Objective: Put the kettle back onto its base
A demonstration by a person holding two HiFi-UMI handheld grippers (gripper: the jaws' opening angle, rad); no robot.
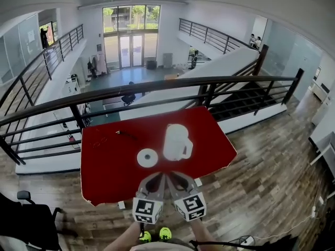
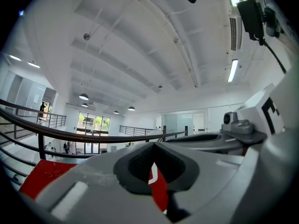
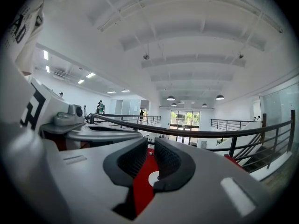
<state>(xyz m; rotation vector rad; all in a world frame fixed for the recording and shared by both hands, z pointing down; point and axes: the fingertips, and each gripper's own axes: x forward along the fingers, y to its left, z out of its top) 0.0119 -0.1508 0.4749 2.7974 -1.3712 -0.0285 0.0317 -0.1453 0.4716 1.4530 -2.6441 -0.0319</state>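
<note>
A white kettle (image 1: 177,141) stands upright on the red table (image 1: 110,166), its handle towards the right. Just left of it, apart from it, lies the round white base (image 1: 147,157). My two grippers are side by side over the table's near edge, short of both. The left gripper (image 1: 153,181) (image 2: 154,146) has its pad tips together with nothing held. The right gripper (image 1: 180,180) (image 3: 150,146) keeps a narrow gap between its pads, empty. Through that gap I see red tabletop and a bit of the white base (image 3: 152,178).
A black railing (image 1: 157,88) runs along the table's far side, with an open drop to a lower floor beyond. Stairs (image 1: 246,101) descend at the right. Wooden floor surrounds the table, and a dark chair (image 1: 26,218) stands at the lower left.
</note>
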